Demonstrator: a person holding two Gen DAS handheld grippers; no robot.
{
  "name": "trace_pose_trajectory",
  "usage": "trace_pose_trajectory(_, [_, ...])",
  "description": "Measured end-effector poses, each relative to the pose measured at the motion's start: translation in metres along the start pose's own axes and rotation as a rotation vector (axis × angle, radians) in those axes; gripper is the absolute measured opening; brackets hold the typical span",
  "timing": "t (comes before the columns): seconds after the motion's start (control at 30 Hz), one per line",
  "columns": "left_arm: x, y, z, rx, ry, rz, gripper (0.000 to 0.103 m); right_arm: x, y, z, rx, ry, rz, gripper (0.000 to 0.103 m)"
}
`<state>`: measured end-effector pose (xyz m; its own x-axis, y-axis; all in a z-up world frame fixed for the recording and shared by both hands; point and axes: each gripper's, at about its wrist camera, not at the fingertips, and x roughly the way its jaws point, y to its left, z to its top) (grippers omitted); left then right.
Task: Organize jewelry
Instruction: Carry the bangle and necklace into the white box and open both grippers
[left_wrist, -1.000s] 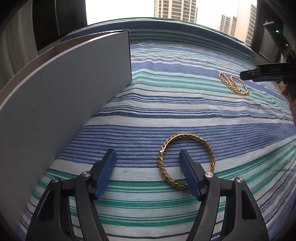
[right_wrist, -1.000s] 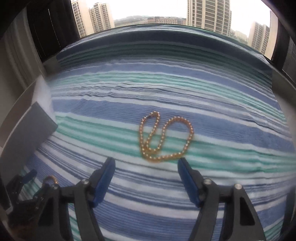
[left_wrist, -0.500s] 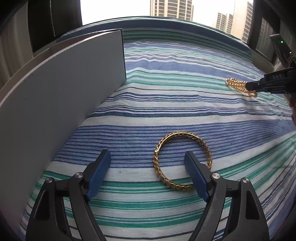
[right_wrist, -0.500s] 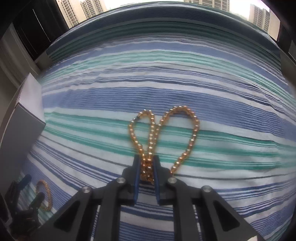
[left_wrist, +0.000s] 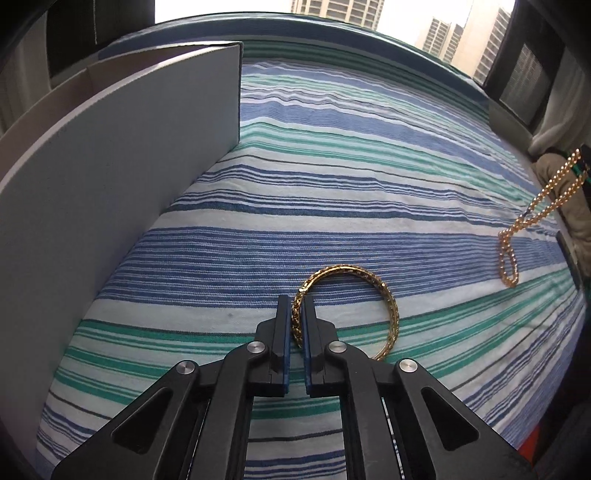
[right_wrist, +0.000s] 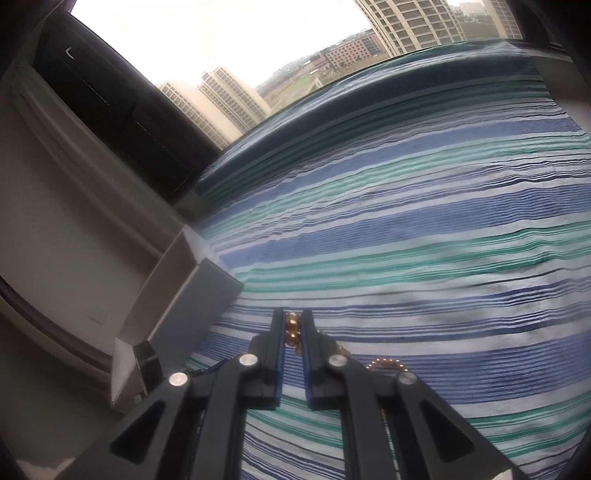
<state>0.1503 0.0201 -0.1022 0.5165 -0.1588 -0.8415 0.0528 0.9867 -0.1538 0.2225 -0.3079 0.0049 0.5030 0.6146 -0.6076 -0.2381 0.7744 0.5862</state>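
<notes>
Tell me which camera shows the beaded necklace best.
The left wrist view: there the beaded necklace hangs as a long looped strand above the striped cloth. The right wrist view shows only a few beads pinched in the right gripper and a short curve beside it.

Cloth: a blue, green and white striped cloth (left_wrist: 369, 184) is spread flat over the whole top.
Window: a big window (right_wrist: 221, 44) is seen past the far edge of the cloth.
Towers: tall pale towers (right_wrist: 225, 107) are seen outside under a white sky.
Curtain: a light curtain (left_wrist: 565, 107) is hung at the right side.
</notes>
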Motion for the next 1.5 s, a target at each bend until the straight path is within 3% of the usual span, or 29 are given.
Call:
trace_pose_trajectory(0.07, [-0.011, 0.006, 0.001, -0.036, -0.004, -0.040, 0.003, -0.004, 0.006, -0.003, 0.010, -0.017, 0.021, 0.008])
trace_pose_trajectory(0.23, [-0.057, 0.010, 0.004, -0.053, -0.055, -0.086, 0.003, -0.035, 0.050, 0.007, -0.124, -0.091, 0.011, 0.008])
trace_pose_trajectory(0.43, [-0.140, 0.033, 0.008, -0.079, -0.154, -0.111, 0.003, -0.054, 0.114, 0.031, -0.235, -0.127, 0.090, 0.008])
trace_pose_trajectory(0.67, [-0.247, 0.128, 0.012, -0.211, -0.286, -0.010, 0.003, -0.031, 0.221, 0.068, -0.436, -0.131, 0.149, 0.008])
trace_pose_trajectory(0.8, [-0.281, 0.193, 0.014, -0.297, -0.318, 0.132, 0.003, -0.007, 0.291, 0.085, -0.529, -0.137, 0.228, 0.008])
trace_pose_trajectory(0.97, [-0.281, 0.266, 0.021, -0.401, -0.283, 0.217, 0.003, 0.069, 0.363, 0.101, -0.556, -0.024, 0.316, 0.008])
trace_pose_trajectory(1.13, [-0.245, 0.323, 0.026, -0.486, -0.199, 0.249, 0.003, 0.165, 0.410, 0.097, -0.560, 0.090, 0.354, 0.008])
trace_pose_trajectory(1.3, [-0.201, 0.367, 0.028, -0.560, -0.119, 0.285, 0.003, 0.262, 0.444, 0.069, -0.645, 0.142, 0.303, 0.008])
trace_pose_trajectory(1.5, [-0.164, 0.385, 0.016, -0.606, -0.073, 0.313, 0.005, 0.365, 0.448, 0.020, -0.688, 0.258, 0.175, 0.010])
